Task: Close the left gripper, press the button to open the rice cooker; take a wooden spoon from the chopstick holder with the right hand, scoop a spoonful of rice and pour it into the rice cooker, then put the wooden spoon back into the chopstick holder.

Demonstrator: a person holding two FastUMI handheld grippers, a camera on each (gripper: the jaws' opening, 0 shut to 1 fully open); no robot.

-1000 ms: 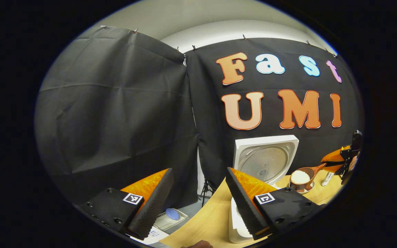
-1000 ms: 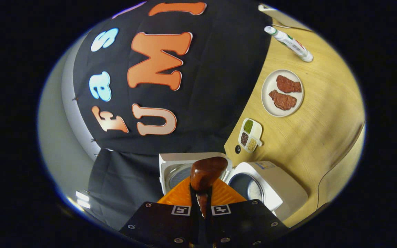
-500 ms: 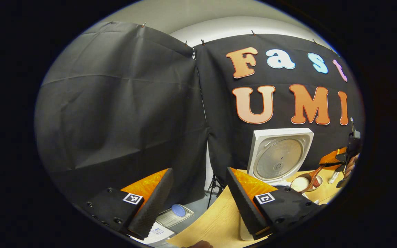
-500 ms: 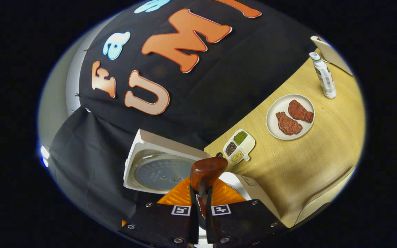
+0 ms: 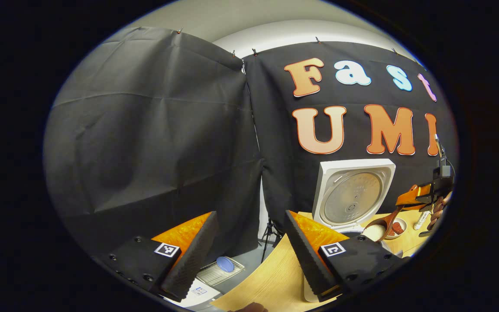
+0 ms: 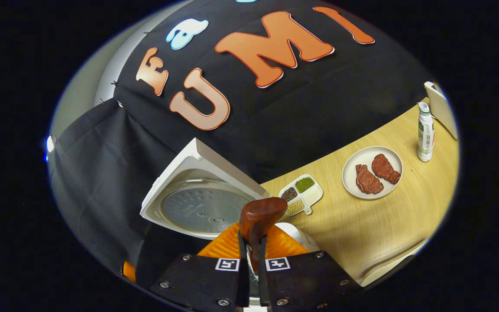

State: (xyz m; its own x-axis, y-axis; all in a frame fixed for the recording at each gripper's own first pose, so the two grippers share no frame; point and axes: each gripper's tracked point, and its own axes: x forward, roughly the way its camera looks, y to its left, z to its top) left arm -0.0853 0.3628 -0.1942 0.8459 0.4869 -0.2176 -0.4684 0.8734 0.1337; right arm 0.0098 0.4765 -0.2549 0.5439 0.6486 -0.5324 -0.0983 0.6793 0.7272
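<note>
The white rice cooker stands with its lid (image 5: 353,195) raised, and part of its body (image 5: 312,290) shows behind my left finger. My left gripper (image 5: 250,215) is open and empty, held at the table's left end. In the left gripper view, the wooden spoon (image 5: 381,225) carries white rice just above the cooker's opening. My right gripper (image 5: 420,196) holds its handle, with a hand (image 5: 439,208) behind. In the right gripper view, my right gripper (image 6: 251,245) is shut on the wooden spoon (image 6: 261,214), whose bowl back faces the camera. Beyond it are the lid (image 6: 202,203) and the cooker body (image 6: 295,236).
On the wooden table (image 6: 375,225) lie a small divided dish of beans (image 6: 301,195), a plate (image 6: 373,188) with two meat pieces and a white bottle (image 6: 425,132). Left of the table edge (image 5: 267,281), a floor tray (image 5: 215,275) holds a blue object.
The right gripper has rolled, so the table looks more level in its view. The spoon with rice has sunk toward the cooker's opening. The left gripper stays open.
</note>
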